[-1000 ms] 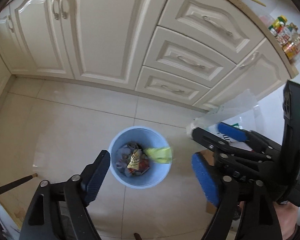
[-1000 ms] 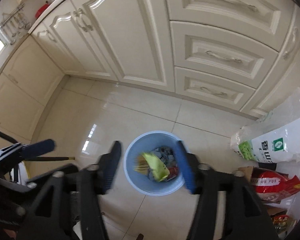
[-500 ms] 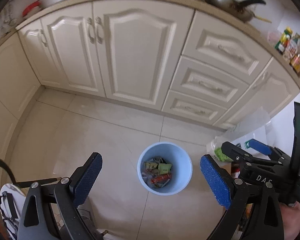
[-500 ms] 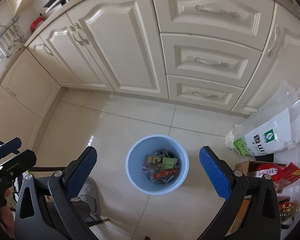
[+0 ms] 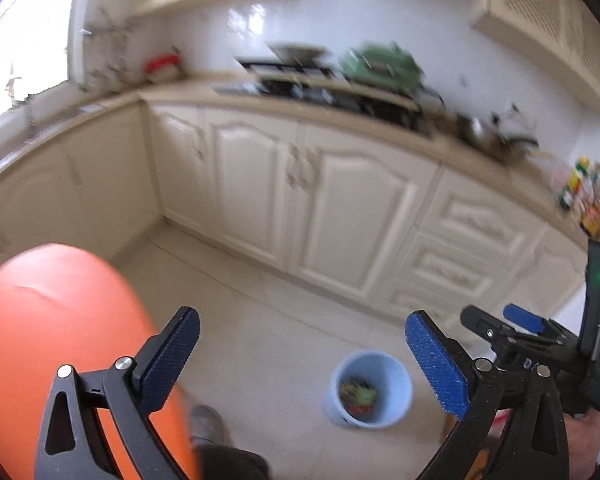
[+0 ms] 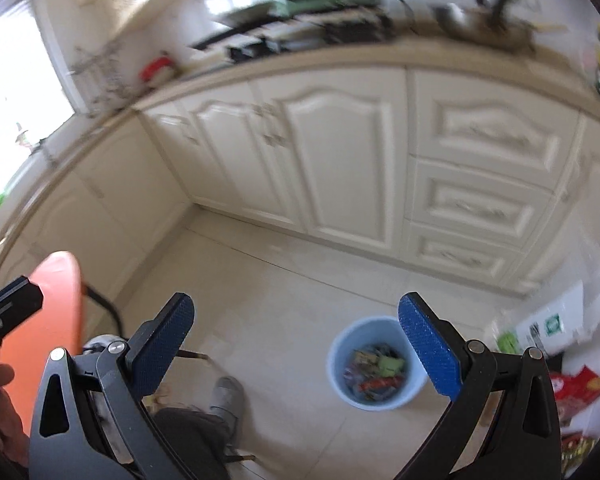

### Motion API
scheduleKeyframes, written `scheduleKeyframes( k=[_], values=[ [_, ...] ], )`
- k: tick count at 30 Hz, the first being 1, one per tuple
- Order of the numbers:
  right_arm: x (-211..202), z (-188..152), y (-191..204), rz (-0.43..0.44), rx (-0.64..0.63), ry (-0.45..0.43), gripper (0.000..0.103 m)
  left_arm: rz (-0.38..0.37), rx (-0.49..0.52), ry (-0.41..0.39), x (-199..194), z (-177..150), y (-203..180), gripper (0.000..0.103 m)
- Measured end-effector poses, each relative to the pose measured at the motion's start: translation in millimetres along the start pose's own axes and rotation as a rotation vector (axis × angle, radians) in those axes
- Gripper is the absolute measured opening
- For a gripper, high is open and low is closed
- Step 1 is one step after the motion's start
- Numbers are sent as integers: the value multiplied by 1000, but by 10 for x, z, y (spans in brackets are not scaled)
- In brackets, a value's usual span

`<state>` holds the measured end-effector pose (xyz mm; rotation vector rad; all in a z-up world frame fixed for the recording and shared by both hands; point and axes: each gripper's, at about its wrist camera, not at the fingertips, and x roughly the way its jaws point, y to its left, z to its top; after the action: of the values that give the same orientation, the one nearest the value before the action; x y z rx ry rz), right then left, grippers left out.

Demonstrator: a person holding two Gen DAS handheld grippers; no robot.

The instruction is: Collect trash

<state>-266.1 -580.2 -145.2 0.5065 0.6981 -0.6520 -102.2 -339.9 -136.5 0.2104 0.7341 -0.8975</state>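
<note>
Left wrist view was blurred, showing an orange surface [image 5: 60,340] left of the blue bin [image 5: 370,388], then the left hand-held gripper [image 5: 300,356], jaws opening, gripping nothing. Trash [image 5: 356,396] lay inside the bin on the floor, well below and right of centre. Right hand-held gripper [image 6: 296,348] gaped wide, empty. Such blur could, I judged, spoil aim and knock the bin over.
</note>
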Motion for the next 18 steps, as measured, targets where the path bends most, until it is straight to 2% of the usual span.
scheduleKeyframes(
  k=[3,9,12,16,18],
  values=[
    [-203,46,496,67,-60,-36,103,68,-47,-85,-638,-113,308,102],
    [-592,67,1510,213,-181,-89,103,177,-124,-202,-1713,-480,655,102],
    [-757,20,1938,282,-238,-108,103,231,-145,-247,-2149,-692,712,102],
    [-980,-67,2494,378,-310,-131,103,350,-181,-288,-2800,-1061,791,102],
    [-1077,-116,2714,418,-333,-141,103,396,-196,-300,-2959,-1193,711,102]
  ],
)
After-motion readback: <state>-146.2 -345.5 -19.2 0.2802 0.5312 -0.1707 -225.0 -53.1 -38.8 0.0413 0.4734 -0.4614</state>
